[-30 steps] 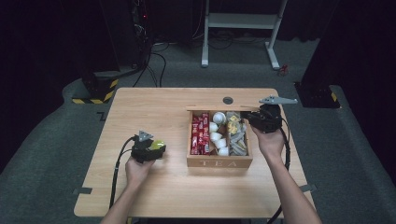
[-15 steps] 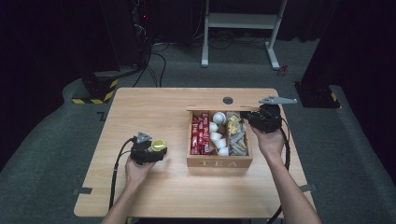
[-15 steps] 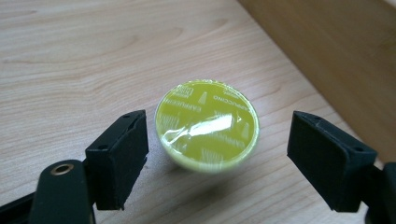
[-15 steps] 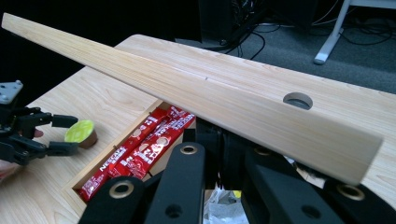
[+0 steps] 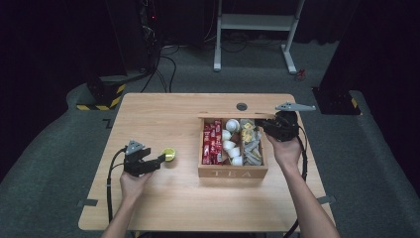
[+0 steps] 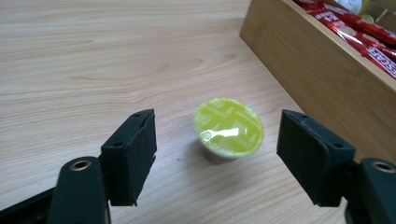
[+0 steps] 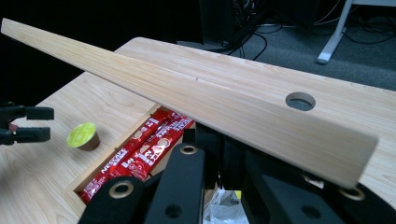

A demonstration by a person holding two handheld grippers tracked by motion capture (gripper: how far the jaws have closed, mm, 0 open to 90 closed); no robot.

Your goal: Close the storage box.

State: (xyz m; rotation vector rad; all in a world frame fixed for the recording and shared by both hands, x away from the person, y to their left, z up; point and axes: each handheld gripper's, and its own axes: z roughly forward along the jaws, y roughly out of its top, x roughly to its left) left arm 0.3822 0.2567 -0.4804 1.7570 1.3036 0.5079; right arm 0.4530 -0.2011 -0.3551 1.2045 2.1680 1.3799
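Since a second ago my left gripper (image 5: pixel 159 159) has backed off toward the near-left of the tabletop (image 5: pixel 163 114); the small brown capsule with the yellow-green foil lid (image 5: pixel 169 154) now stands free on the wood instead of sitting at the gripper. Left jaws are wide open, one pad either side of the capsule, neither touching it in the left gripper view (image 6: pixel 229 128). Capsule is upright, lid up, left of centre on the tabletop, just beside the left wall of the open wooden tea box (image 5: pixel 233 172).

Right gripper (image 5: pixel 265 125) hasn't moved: at the box's far-right corner, jaws closed on the edge of the light wooden box lid (image 7: pixel 196 98), holding it raised and tilted over the box. In the right gripper view the lid runs diagonally across, with the red stick sachets (image 7: pixel 140 156) below it in the left compartment.

In the high view, white round pods (image 5: pixel 229 141) sit in the middle compartment and pale wrapped packets (image 5: pixel 250 144) in the right one. Round cable hole (image 5: pixel 241 106) is in the tabletop near the far edge, behind the box.
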